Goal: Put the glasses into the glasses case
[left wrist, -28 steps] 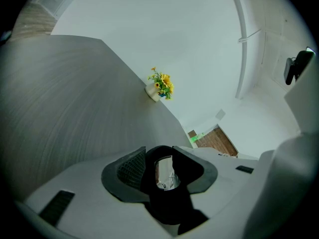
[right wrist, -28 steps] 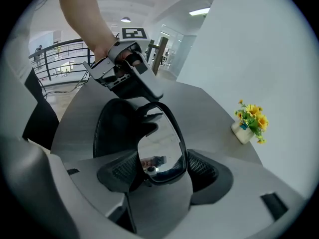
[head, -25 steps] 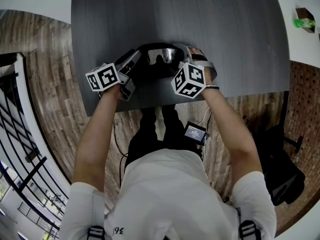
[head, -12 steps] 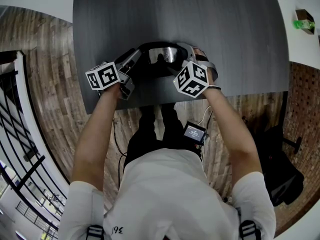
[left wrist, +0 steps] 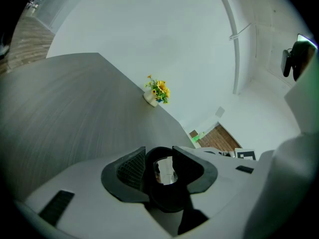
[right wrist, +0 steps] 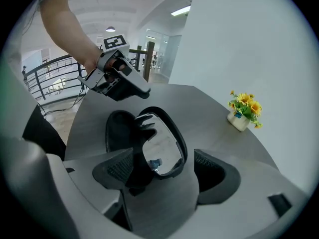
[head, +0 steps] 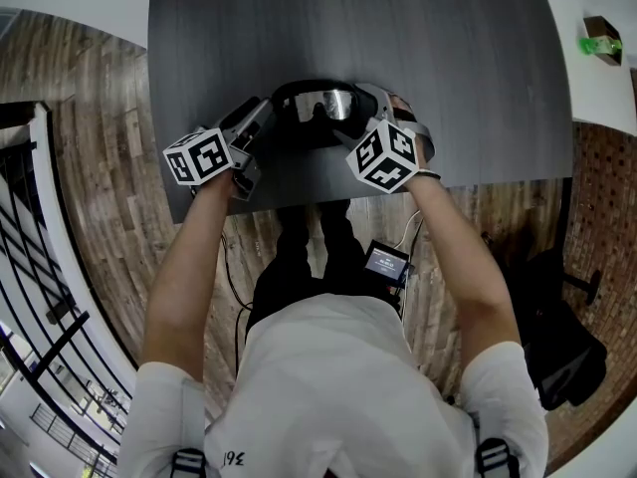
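Note:
A black oval glasses case [head: 317,108] lies open on the dark grey table [head: 398,28], near its front edge. Its raised lid [right wrist: 162,143] has a mirror-like inner face, and the base hollow [right wrist: 118,131] is dark. I cannot make out glasses in it. My left gripper [head: 267,116] holds the case's left end, its jaws shut on the black rim [left wrist: 167,193]. My right gripper [right wrist: 164,166] is at the right end with its jaws wide. The lid stands between them, and the right pad [right wrist: 214,176] is clear of it.
A small white pot of yellow flowers [right wrist: 241,111] stands farther back on the table. The person's legs and a wooden floor [head: 100,167] lie past the front edge. A green object [head: 602,46] sits on a white surface at the upper right.
The picture has shifted slightly. Both grippers stay at the two ends of the case, and nothing is visibly taken up or let go.

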### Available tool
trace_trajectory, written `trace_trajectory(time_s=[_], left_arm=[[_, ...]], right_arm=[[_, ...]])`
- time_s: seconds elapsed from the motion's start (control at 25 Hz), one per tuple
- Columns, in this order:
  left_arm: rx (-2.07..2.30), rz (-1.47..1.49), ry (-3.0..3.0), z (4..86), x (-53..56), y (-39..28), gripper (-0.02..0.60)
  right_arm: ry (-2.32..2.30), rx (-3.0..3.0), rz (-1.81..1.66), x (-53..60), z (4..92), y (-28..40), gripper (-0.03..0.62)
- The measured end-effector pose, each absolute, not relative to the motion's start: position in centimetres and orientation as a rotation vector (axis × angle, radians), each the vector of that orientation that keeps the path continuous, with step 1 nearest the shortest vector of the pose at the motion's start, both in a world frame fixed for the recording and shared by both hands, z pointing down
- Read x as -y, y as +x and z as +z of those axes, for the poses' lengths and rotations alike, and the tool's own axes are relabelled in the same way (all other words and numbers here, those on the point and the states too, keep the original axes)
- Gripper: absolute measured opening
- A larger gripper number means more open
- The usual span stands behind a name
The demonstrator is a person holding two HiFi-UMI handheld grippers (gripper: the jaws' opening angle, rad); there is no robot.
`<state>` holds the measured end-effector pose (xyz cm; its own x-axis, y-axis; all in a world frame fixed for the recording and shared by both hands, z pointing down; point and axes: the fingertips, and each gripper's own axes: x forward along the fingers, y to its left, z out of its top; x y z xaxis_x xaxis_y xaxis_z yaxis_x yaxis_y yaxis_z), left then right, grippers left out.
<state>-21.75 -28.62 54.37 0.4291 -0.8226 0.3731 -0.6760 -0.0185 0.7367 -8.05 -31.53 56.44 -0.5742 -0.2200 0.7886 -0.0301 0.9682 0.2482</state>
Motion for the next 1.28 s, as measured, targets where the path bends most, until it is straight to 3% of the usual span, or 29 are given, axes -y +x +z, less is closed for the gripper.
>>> trace_trajectory(time_s=[0.44, 0.84, 1.0, 1.12, 1.28], left_arm=[[1.303, -0.161, 1.844, 51.5, 26.0, -20.3, 0.164], [1.241, -0.190, 1.921, 48.5, 23.6, -16.8, 0.161], [1.218, -0.203, 1.934, 47.9, 22.8, -16.1, 0.146], [1.206, -0.214, 1.952, 47.1, 22.4, -15.7, 0.138], [1.196, -0.215, 1.979, 46.1, 21.5, -15.2, 0.127]], right_arm=[[0.268, 2.193, -0.209, 31.2, 54.3, -6.8, 0.360], [0.403, 2.266, 0.096, 29.6, 52.6, -4.4, 0.349], [0.456, 2.274, 0.108, 29.0, 52.1, -3.6, 0.231], [0.502, 2.294, 0.107, 28.8, 51.1, -3.3, 0.067], [0.552, 2.305, 0.133, 28.5, 50.0, -3.0, 0.034]])
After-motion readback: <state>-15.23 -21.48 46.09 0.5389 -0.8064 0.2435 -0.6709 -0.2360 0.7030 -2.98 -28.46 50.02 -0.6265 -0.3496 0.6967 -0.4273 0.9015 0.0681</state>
